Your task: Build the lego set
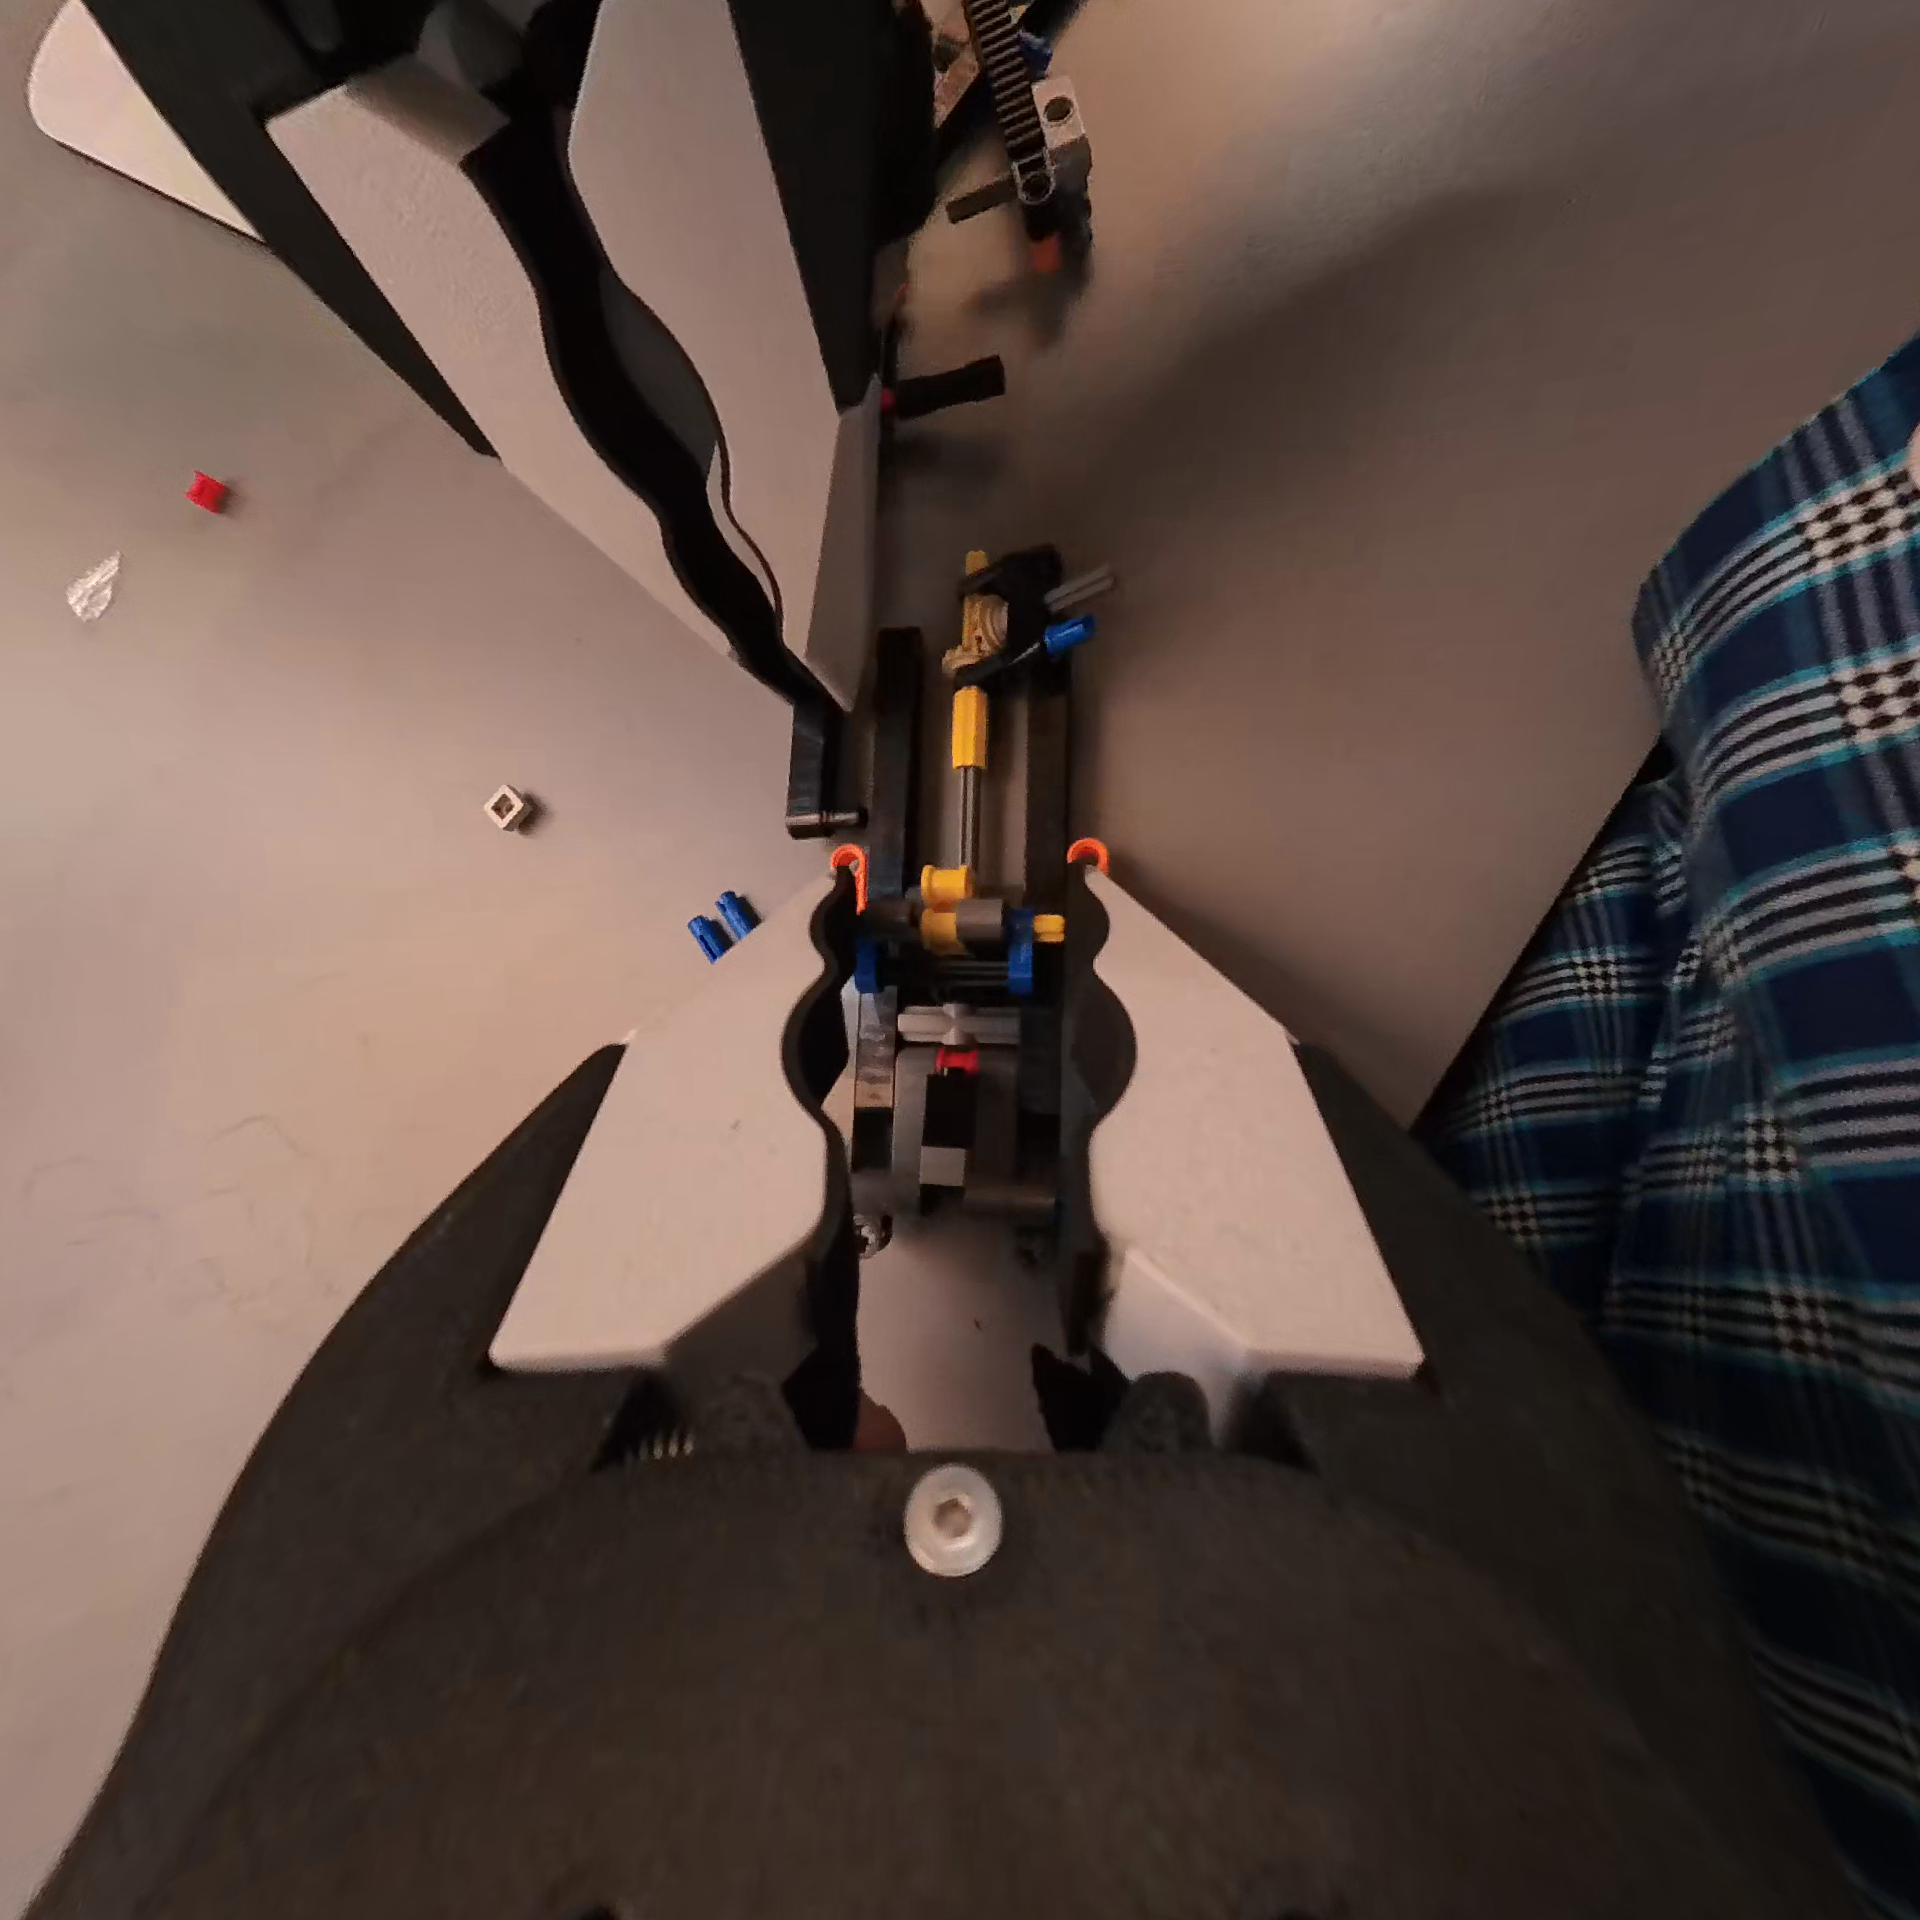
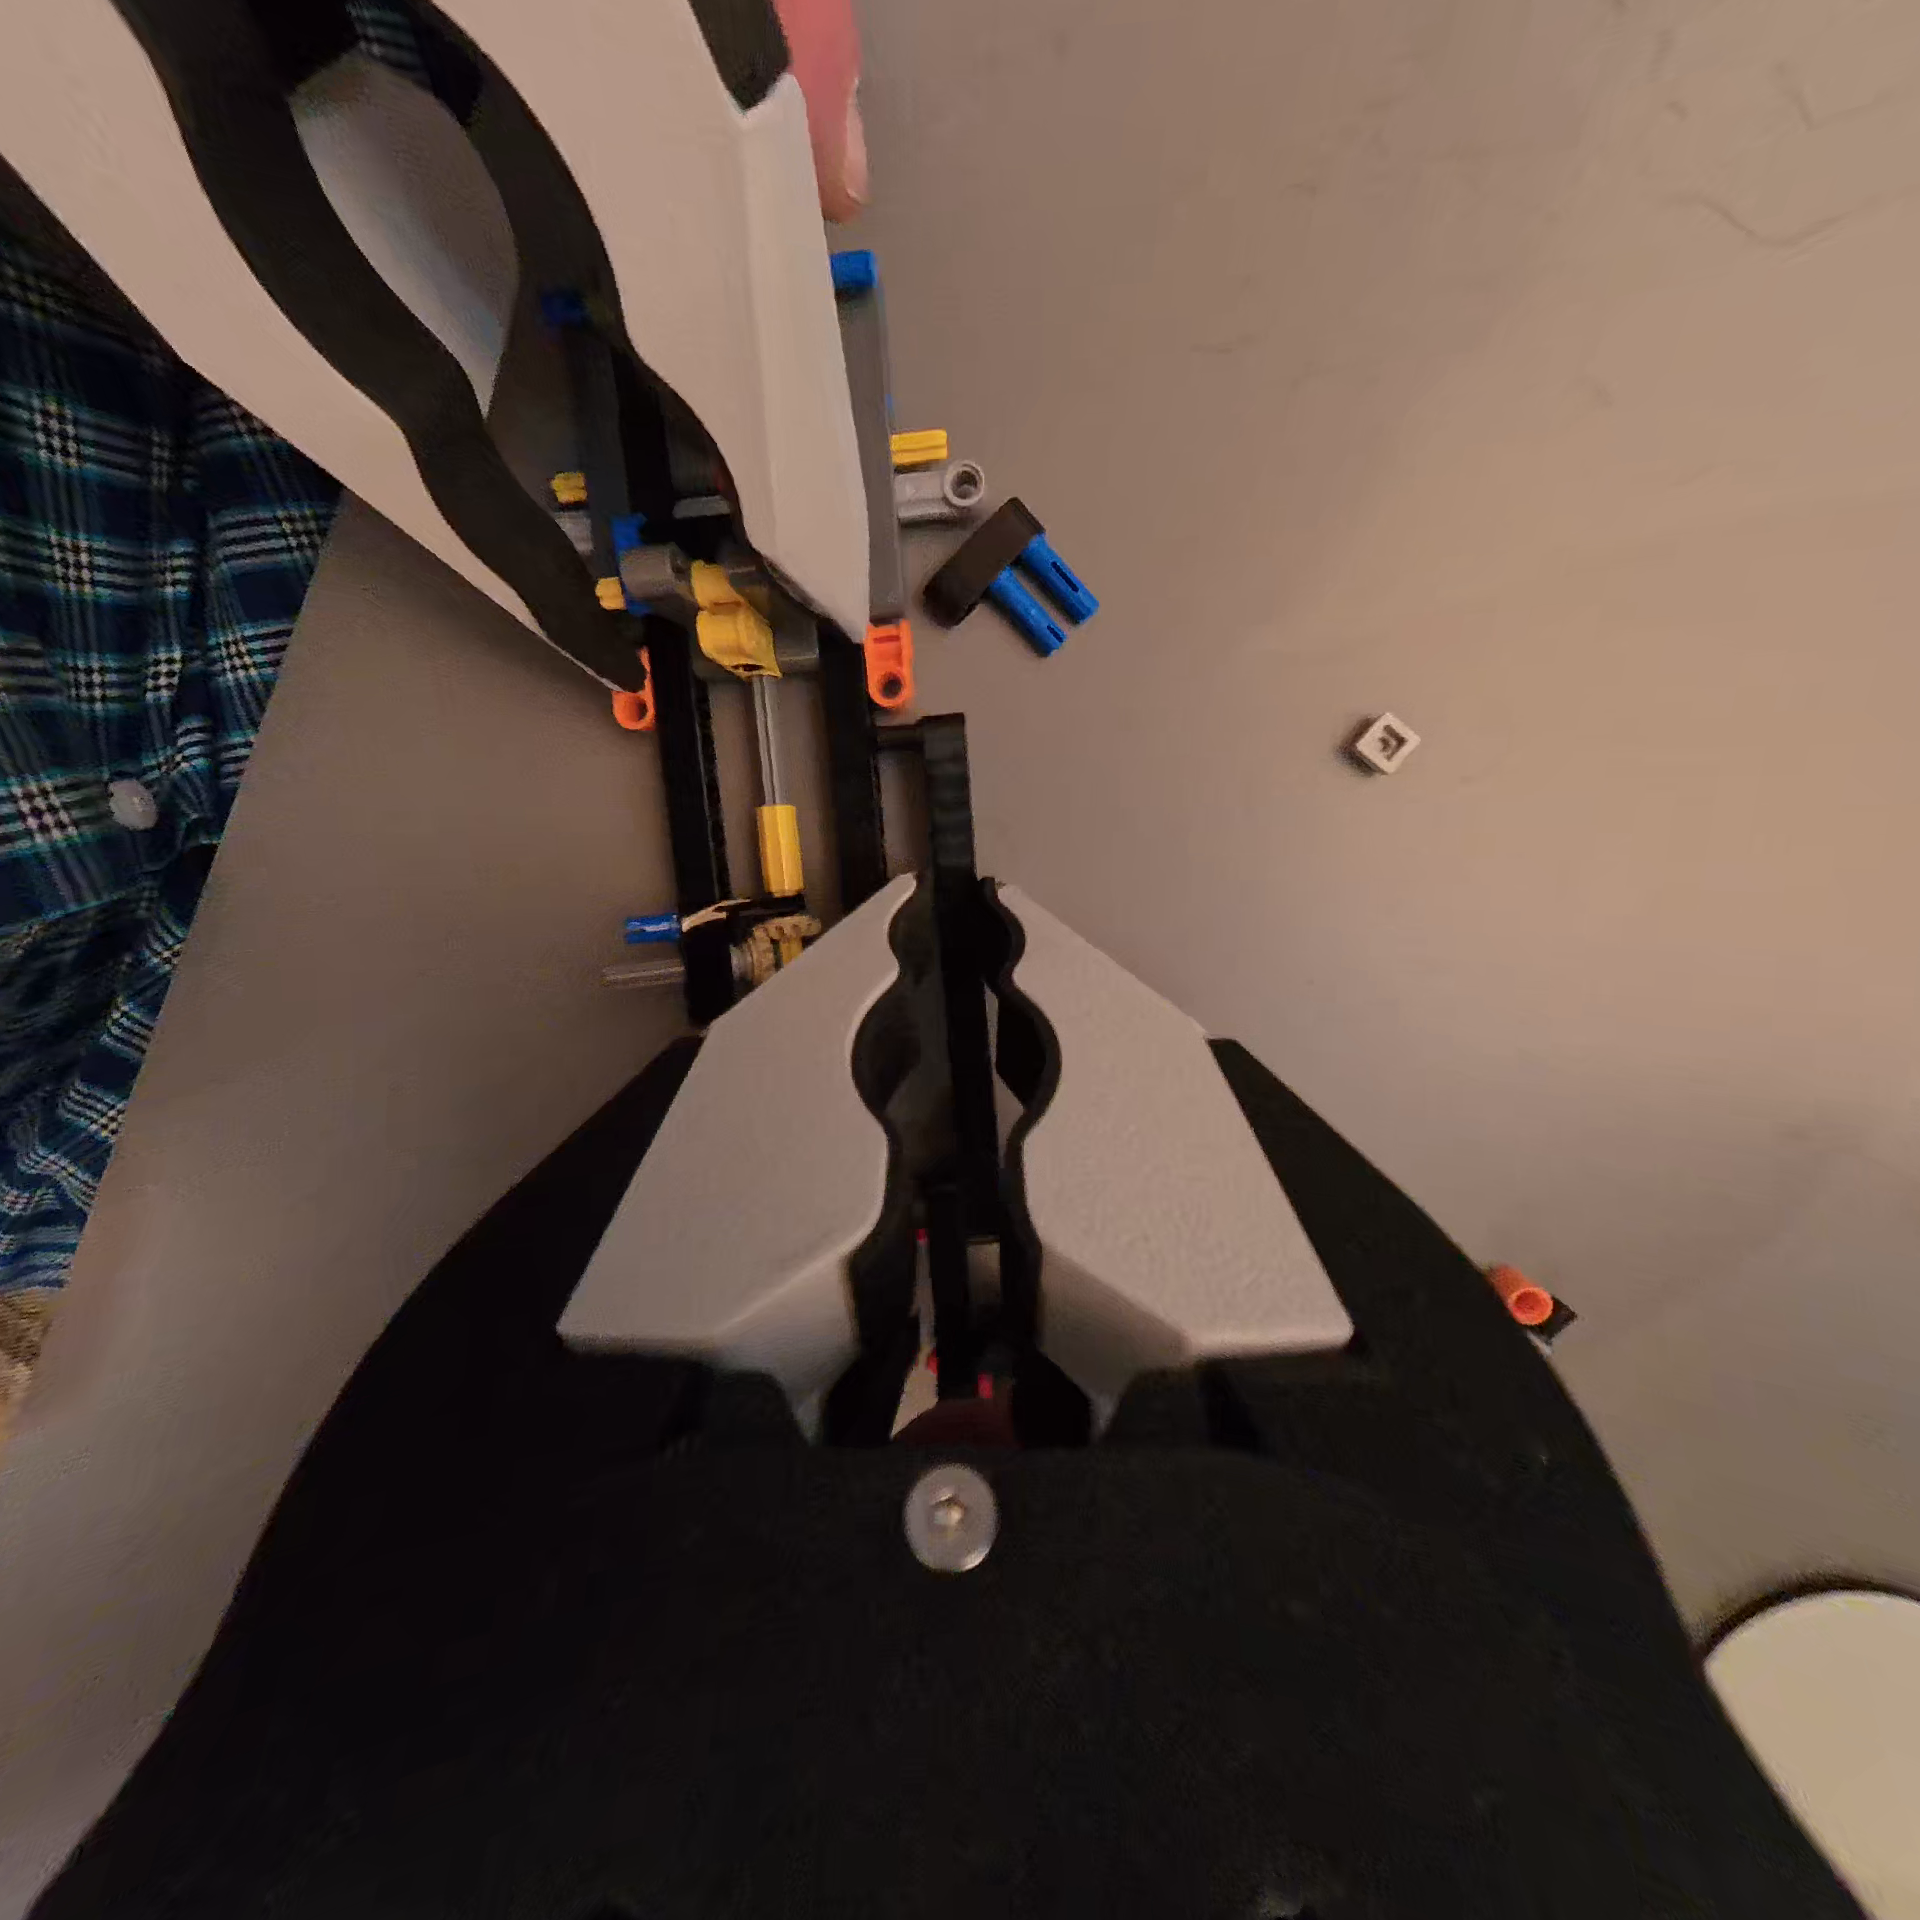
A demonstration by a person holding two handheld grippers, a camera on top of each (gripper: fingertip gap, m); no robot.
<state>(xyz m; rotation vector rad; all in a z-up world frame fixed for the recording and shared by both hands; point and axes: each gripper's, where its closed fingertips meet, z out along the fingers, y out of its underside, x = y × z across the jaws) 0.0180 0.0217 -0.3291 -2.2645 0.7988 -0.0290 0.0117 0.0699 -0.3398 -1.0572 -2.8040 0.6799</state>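
Note:
A Lego assembly point(image 1: 968, 727) of black beams, a grey axle, yellow sleeves, blue pins and orange connectors lies lengthwise between my left gripper's point(image 1: 966, 883) fingers, which are shut on its near end. In the right wrist view the assembly point(image 2: 777, 847) points toward me, with the left gripper point(image 2: 748, 655) clamped on its far end. My right gripper point(image 2: 951, 894) is shut on a black beam point(image 2: 945, 800) with a short pin at its tip, held right beside the assembly's right-hand beam. In the left wrist view, the right gripper point(image 1: 821, 691) comes in from the upper left with that beam point(image 1: 821, 769).
On the grey table lie a red piece point(image 1: 208, 490), a clear piece point(image 1: 96, 587), a small grey piece point(image 2: 1385, 743), a black connector with two blue pins point(image 2: 1018, 582), an orange piece point(image 2: 1522, 1304) and another sub-assembly with a black rack point(image 1: 1039, 135). A person's plaid sleeve point(image 1: 1766, 935) borders the table. My hands' fingertips stand some 6 cm from each other. The small grey piece point(image 2: 1385, 743) sits 7 cm or so from the ends of my right fingers. It is also in sight in the left wrist view point(image 1: 505, 802).

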